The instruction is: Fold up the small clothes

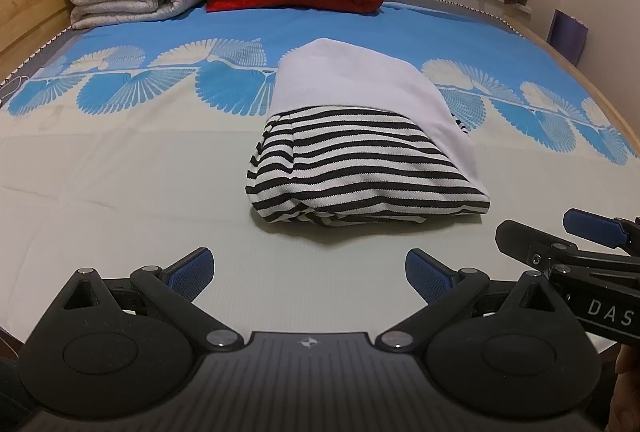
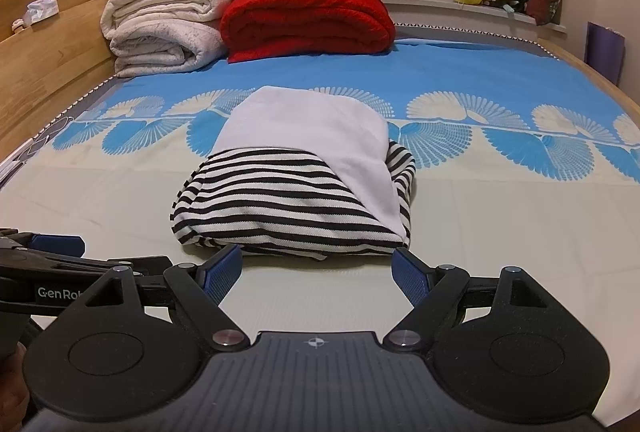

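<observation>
Two tools, left tool (image 1: 308, 274) and right tool (image 2: 318, 272), hover wide open and empty | folded striped shirt (image 1: 360, 152) lies mid-bed, on bedsheet (image 1: 120, 192) | risk: a careless nudge could unravel the loose bottom layers.

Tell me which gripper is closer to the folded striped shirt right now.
Right. The right gripper sits open at the folded striped shirt's near edge, fingertips almost reaching it. The left gripper, also open, hangs farther back with bare bedsheet between.
</observation>
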The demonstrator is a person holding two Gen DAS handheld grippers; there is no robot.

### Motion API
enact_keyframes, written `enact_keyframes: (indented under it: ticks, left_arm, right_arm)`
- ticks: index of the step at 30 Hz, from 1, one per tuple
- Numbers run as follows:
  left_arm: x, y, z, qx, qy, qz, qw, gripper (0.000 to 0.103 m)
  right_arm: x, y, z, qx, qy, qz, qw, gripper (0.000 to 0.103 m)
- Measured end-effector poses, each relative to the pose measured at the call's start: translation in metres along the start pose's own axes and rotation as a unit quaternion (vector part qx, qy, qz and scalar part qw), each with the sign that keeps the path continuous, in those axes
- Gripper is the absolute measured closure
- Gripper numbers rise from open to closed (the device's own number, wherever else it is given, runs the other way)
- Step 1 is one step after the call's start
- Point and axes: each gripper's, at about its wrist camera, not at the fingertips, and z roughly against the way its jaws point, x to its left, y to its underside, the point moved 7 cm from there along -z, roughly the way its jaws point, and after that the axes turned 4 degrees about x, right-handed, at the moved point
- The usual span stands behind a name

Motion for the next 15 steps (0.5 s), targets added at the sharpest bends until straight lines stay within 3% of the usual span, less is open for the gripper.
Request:
enact_keyframes:
  ticks: [15]
  left_arm:
    - [0.0013, -0.0007, -0.0008, 0.000, 0.001, -0.002, 1.0000, 0.001]
  right_arm:
    - [-0.0001, 0.0020, -0.0016, 0.002, -0.001, 0.001, 1.000, 0.020]
